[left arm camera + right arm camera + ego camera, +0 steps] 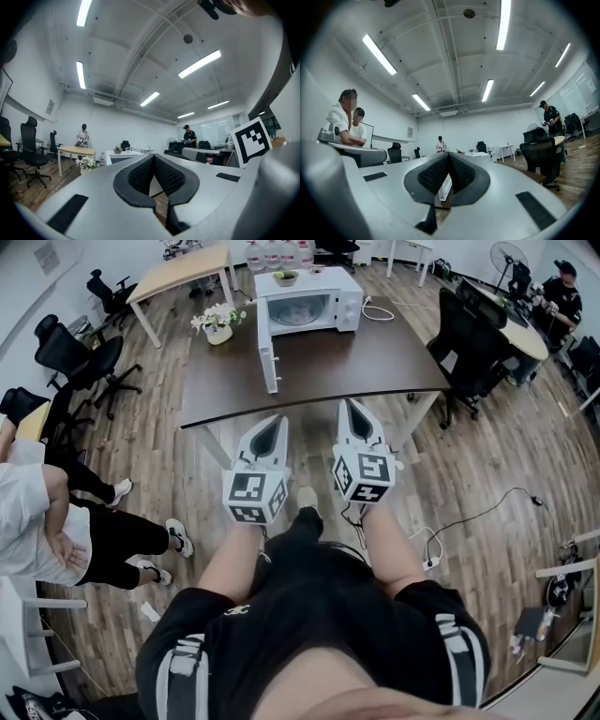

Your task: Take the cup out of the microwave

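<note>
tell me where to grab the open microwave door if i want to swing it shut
Take the door by its free upright edge, the end nearest you, coming straight in from the table's near side. It stands open, edge-on toward you, hinged at the microwave's left front corner, so that thin edge probably fits between opened jaws.

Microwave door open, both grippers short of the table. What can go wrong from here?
The open door juts toward the left hand-held gripper; reaching in may clip it.
The right hand-held gripper and the left are shut; unopened, they'd shove the cup, not discernible inside the microwave.
The flower pot beside the door could get knocked.
</note>
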### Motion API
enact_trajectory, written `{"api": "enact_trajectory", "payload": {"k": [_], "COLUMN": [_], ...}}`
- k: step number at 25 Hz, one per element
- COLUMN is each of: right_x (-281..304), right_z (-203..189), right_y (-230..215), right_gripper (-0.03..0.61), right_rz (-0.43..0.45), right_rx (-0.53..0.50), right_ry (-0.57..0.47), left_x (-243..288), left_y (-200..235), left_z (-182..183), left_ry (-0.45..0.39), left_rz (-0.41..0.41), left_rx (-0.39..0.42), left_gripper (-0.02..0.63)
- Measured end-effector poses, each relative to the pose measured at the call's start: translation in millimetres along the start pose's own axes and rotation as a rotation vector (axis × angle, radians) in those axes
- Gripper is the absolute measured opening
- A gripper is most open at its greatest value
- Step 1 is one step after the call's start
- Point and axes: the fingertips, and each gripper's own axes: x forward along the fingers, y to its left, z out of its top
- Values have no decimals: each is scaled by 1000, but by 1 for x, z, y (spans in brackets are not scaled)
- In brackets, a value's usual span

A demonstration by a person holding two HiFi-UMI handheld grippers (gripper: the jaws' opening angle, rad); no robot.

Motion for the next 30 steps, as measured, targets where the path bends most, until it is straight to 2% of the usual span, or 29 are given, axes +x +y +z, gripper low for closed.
{"api": "enact_trajectory", "payload": {"k": [6,13,22,30], "right_x": [40,119,267,403], "right_z": [-10,-29,-44,-49], "right_y": [-16,-45,-102,-132], "right_gripper": [0,0,-2,-2], "right_rz": [2,15,55,104], "right_rx": [-8,-20,-2,0], "right_ry": [-17,-11,17,10], "left_x": [43,127,278,396], "left_y": [17,48,106,176], "left_z": [-9,-22,-29,-25], "left_ry": [-18,-19,18,15], "left_rz": [-9,-23,-35,-1], "left_rx": [5,-1,-17,-24], "left_gripper": [2,2,2,2]}}
